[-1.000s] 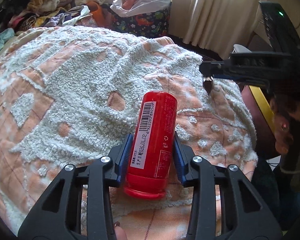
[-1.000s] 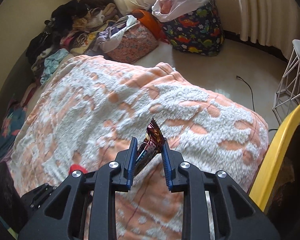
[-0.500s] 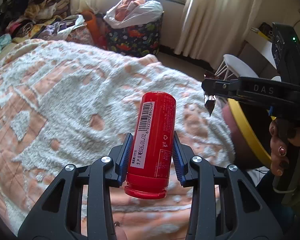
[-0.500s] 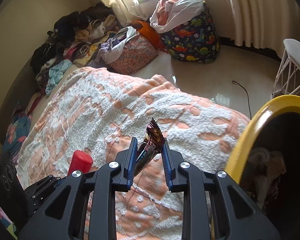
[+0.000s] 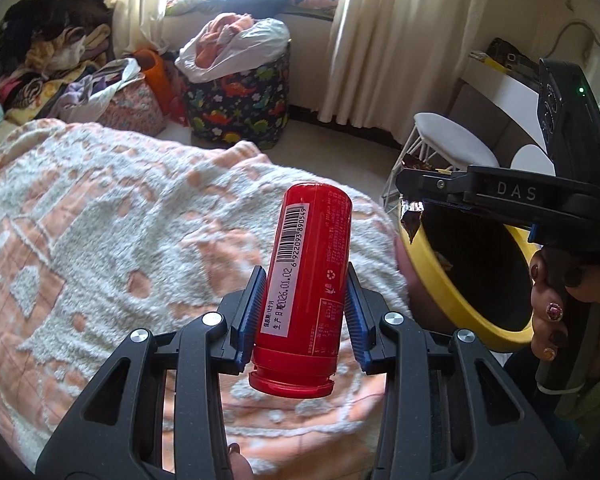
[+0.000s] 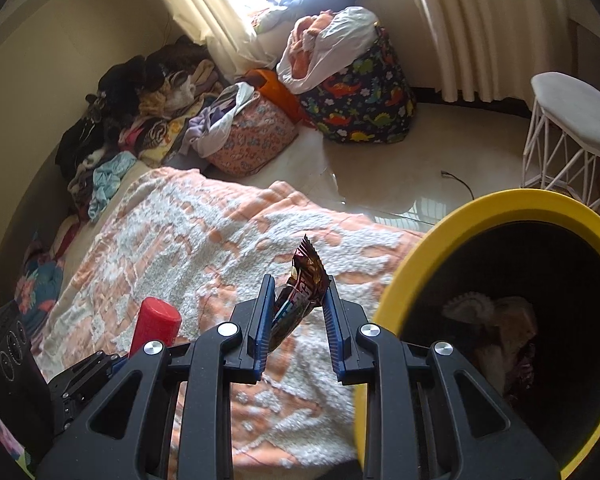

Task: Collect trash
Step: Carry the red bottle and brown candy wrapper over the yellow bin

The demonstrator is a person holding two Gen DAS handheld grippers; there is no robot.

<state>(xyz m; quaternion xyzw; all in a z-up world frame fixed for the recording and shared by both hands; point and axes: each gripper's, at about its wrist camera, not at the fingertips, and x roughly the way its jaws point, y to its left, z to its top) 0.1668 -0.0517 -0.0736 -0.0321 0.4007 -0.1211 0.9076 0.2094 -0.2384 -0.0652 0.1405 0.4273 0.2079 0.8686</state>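
Note:
My left gripper is shut on a red can with a white barcode label, held up above the orange-and-white blanket. My right gripper is shut on a crumpled brown snack wrapper. In the left wrist view the right gripper shows side-on, with the wrapper at the rim of a yellow-rimmed black bin. In the right wrist view that bin fills the lower right with trash inside, and the can's top shows at lower left.
A dinosaur-print hamper with a white bag on top stands by the curtains. Piles of clothes lie against the far wall. A white wire stool stands on the pale floor right of the bed. A person's hand grips the right tool.
Both grippers have risen and swung right, away from the blanket toward the yellow-rimmed bin, which now fills more of both views. The grips on the can and the wrapper are unchanged.

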